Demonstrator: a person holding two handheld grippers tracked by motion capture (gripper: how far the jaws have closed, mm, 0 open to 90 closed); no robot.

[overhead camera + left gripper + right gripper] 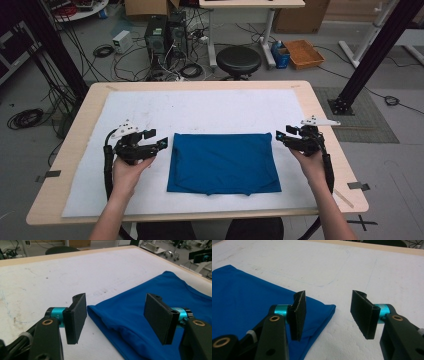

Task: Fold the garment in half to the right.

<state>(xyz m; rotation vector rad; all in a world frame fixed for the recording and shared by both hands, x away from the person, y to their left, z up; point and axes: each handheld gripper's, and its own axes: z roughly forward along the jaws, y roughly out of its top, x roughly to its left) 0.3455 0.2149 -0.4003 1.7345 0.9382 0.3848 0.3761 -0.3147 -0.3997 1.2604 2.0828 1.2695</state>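
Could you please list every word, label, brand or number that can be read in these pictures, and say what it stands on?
No text can be read anywhere.
Folded blue cloth: plain, no print or tag showing.
White padded table cover: faint scuffs and pen lines, no letters.
Small white box on the floor: any marking is too small to read.
Black computer tower: a pale patch on top, too blurred to read.

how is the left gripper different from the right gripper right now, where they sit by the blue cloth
The left gripper sits off the left edge of the folded blue cloth; the right gripper sits off its right edge. In its own view, the left gripper's jaws straddle a cloth corner; the right gripper's jaws have the corner beside one jaw and white cover between them. Both are open, hand-held, gripping nothing.
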